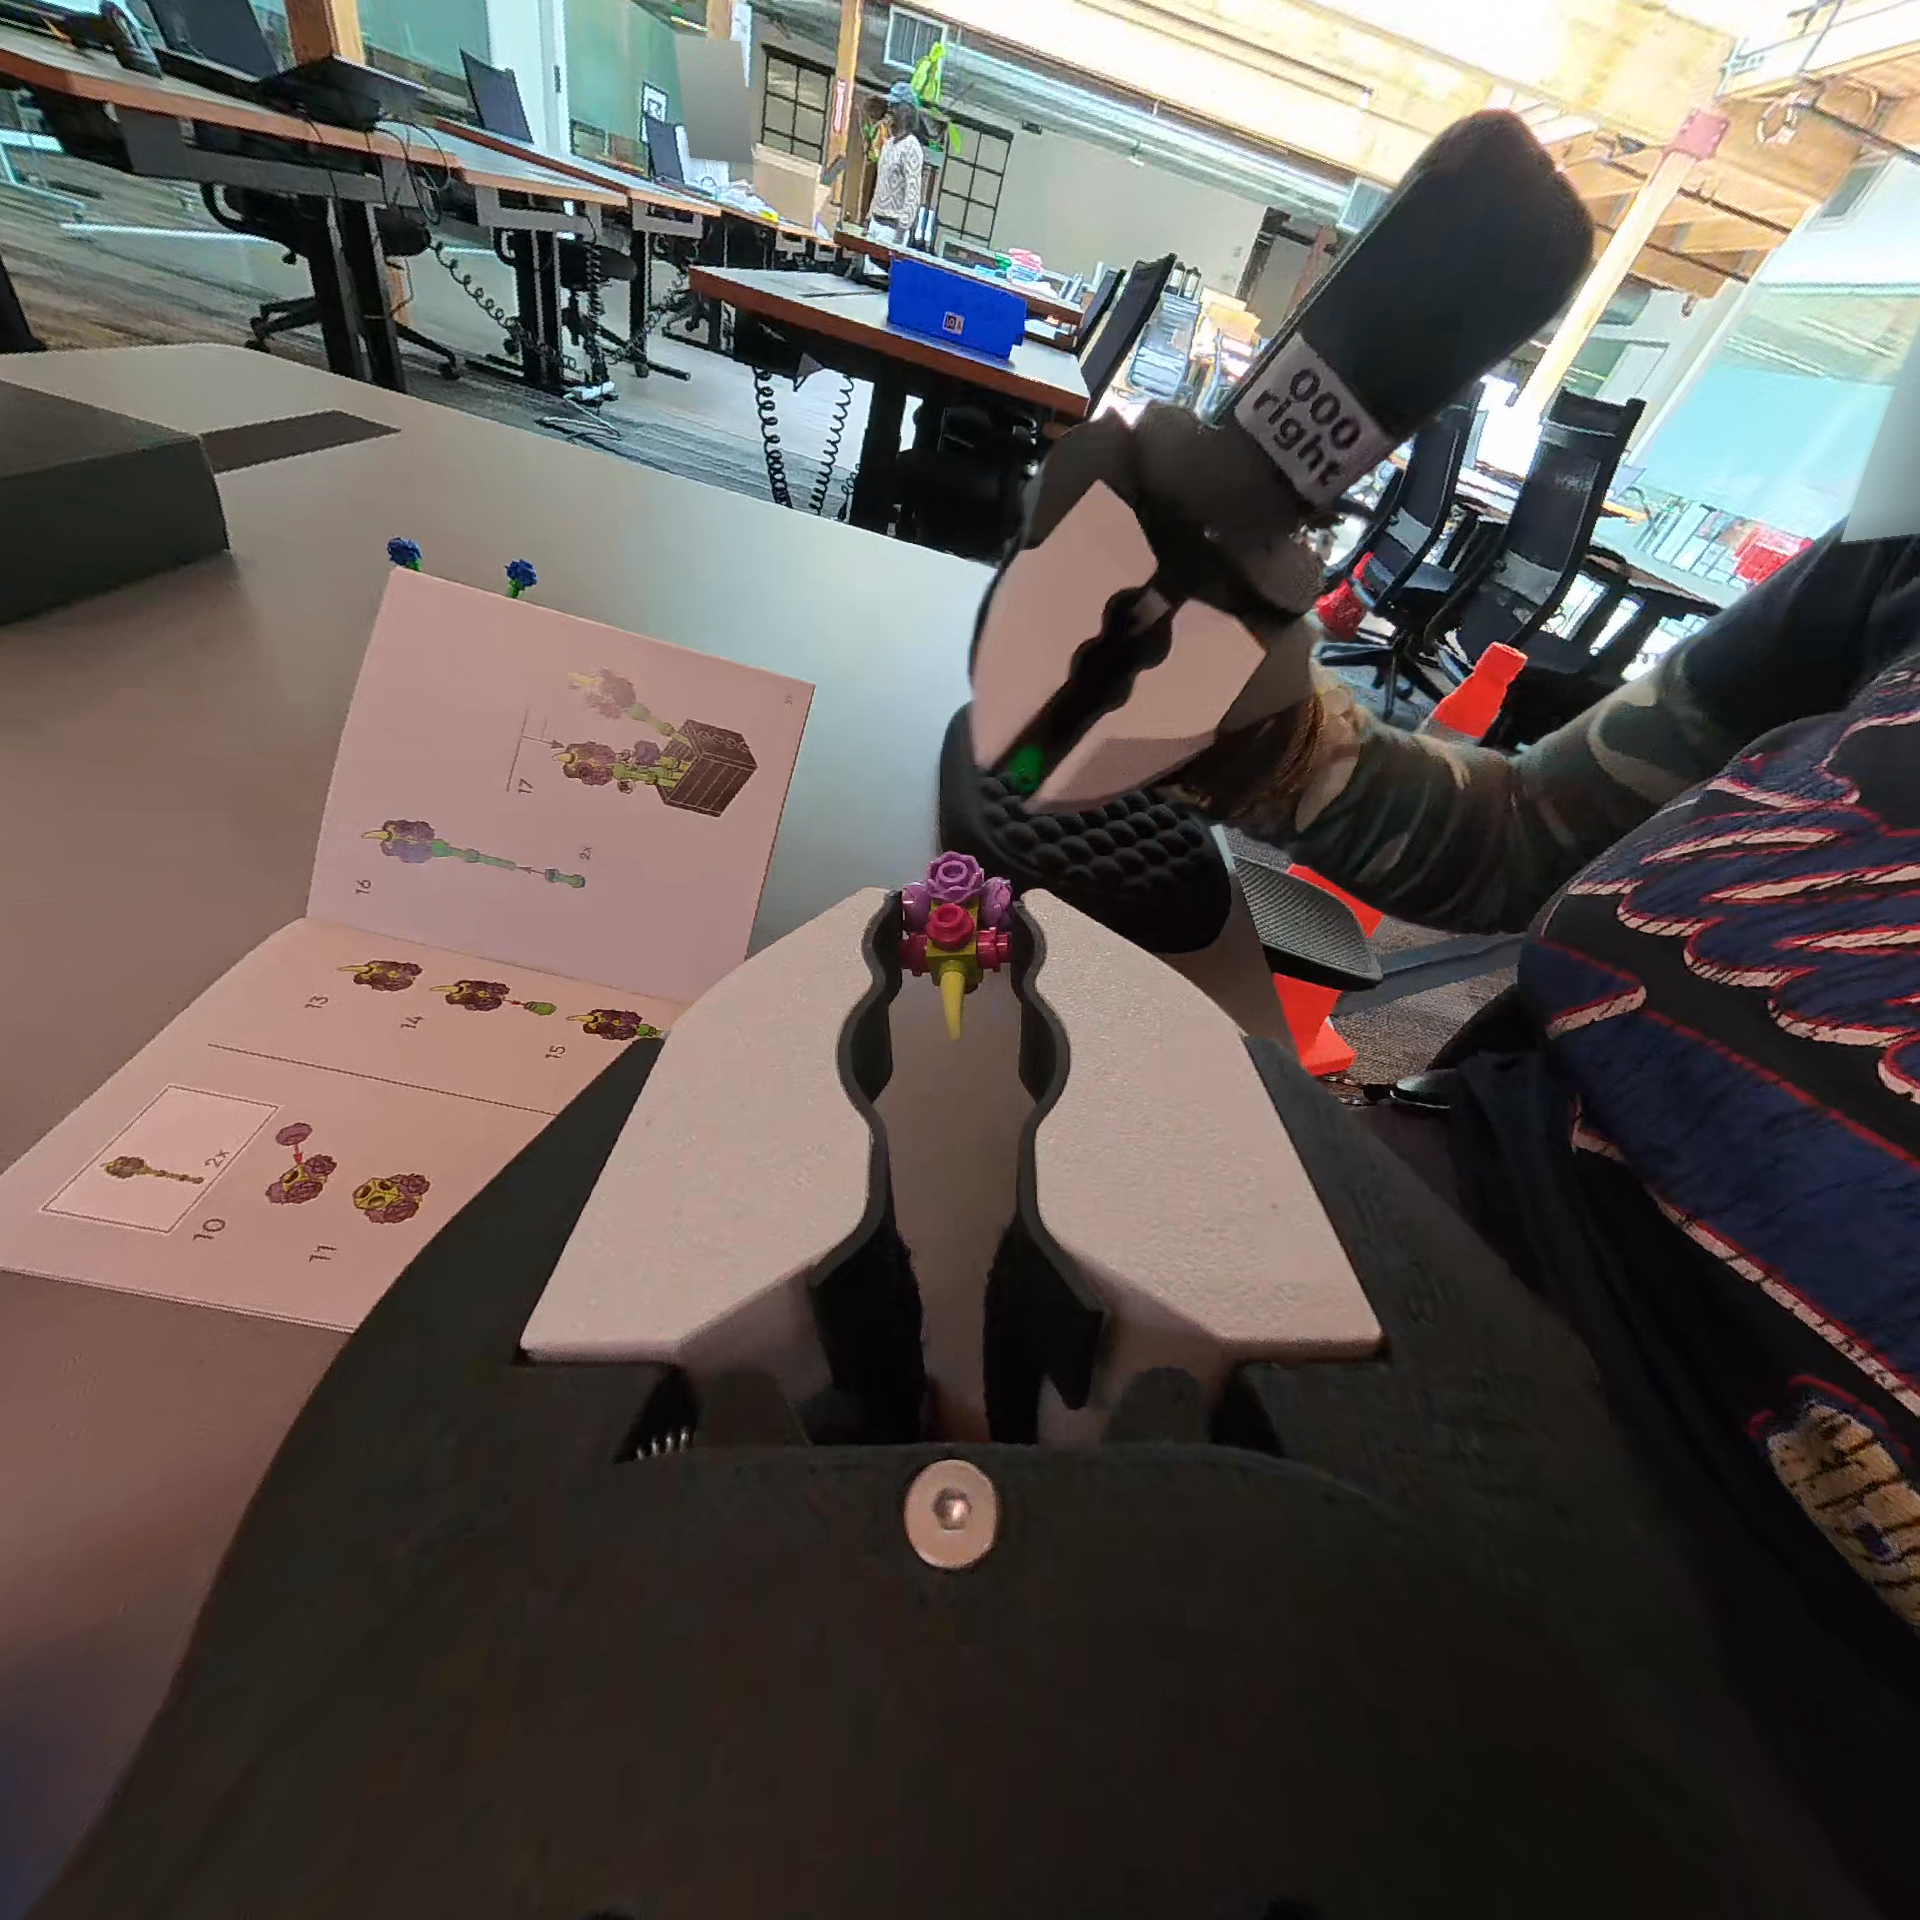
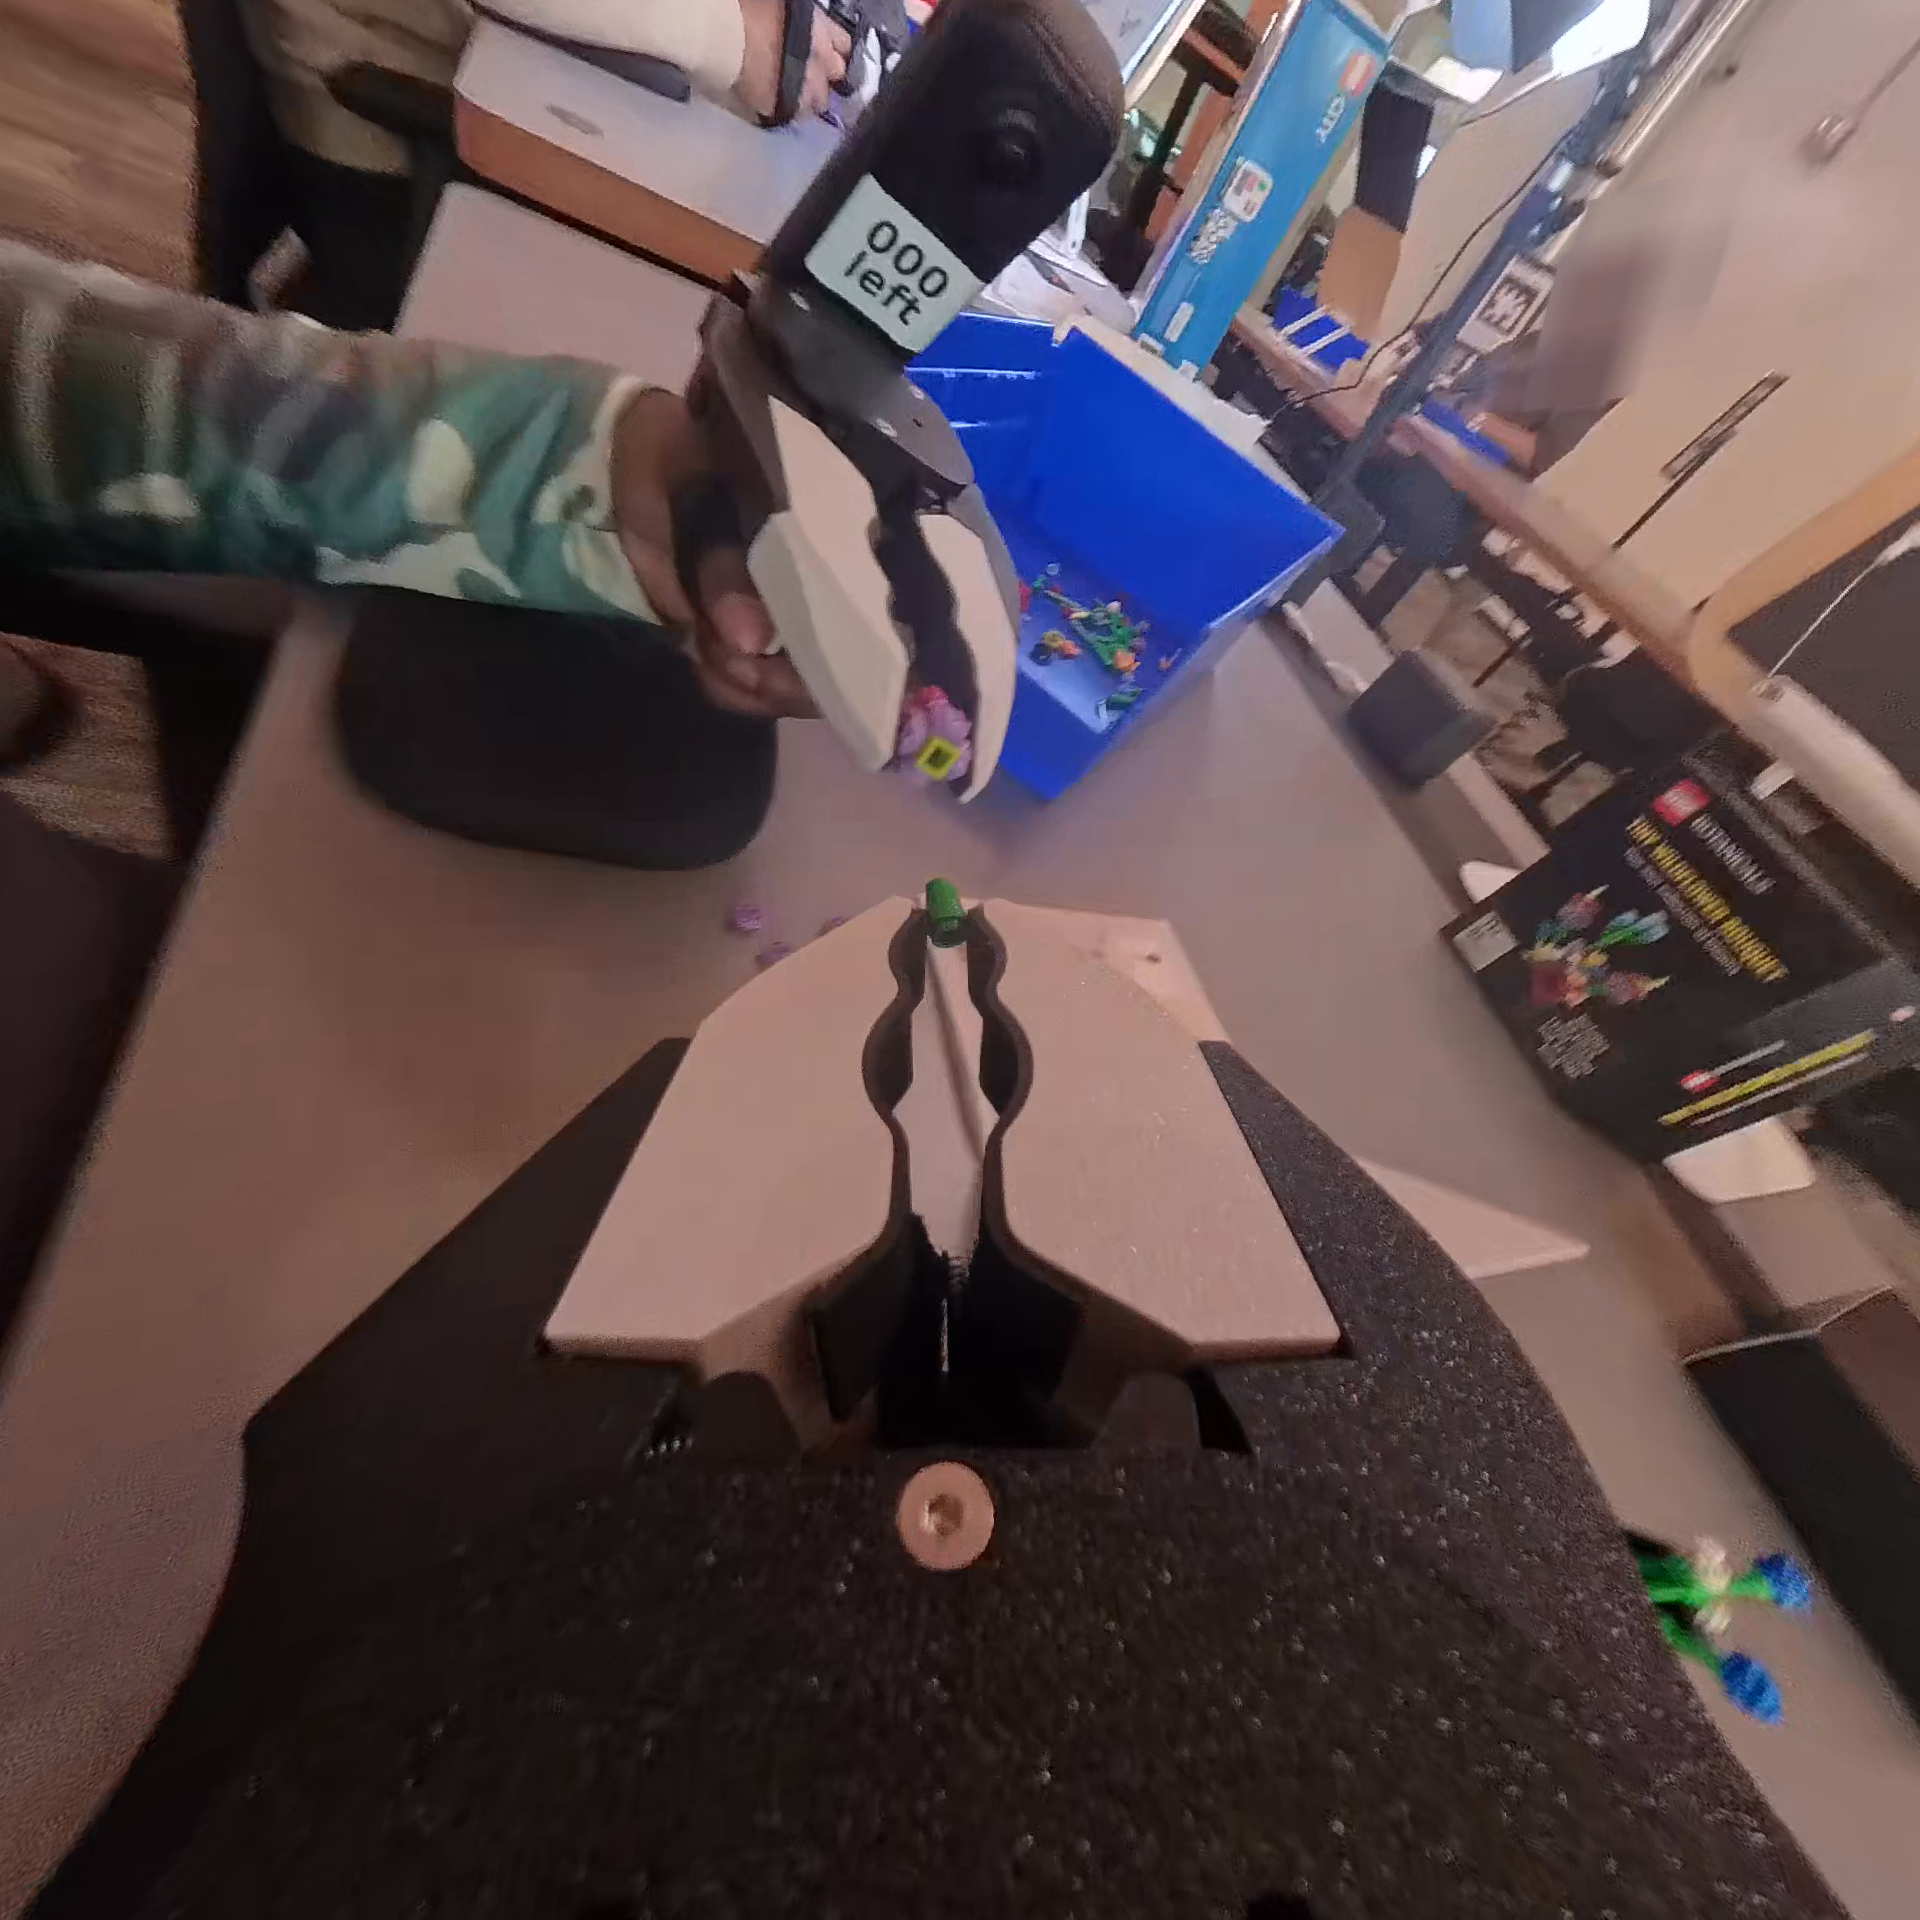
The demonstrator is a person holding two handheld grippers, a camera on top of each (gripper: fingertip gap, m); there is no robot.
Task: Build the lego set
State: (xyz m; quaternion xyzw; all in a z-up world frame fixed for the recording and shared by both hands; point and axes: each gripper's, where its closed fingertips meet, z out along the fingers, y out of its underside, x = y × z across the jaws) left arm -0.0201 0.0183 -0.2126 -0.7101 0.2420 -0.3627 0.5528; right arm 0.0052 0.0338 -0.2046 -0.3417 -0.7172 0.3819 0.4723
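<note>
Left gripper (image 1: 951,935) pinching purple-magenta flower cluster (image 1: 954,920), yellow spike downward

open-plan office | long desk rows (image 1: 343,156) | black swivel chairs (image 1: 1538,561) | laptops (image 1: 488,94)

Open office: long desks (image 1: 520,177), black chairs (image 1: 1558,540), windows, bright daylight.
</note>
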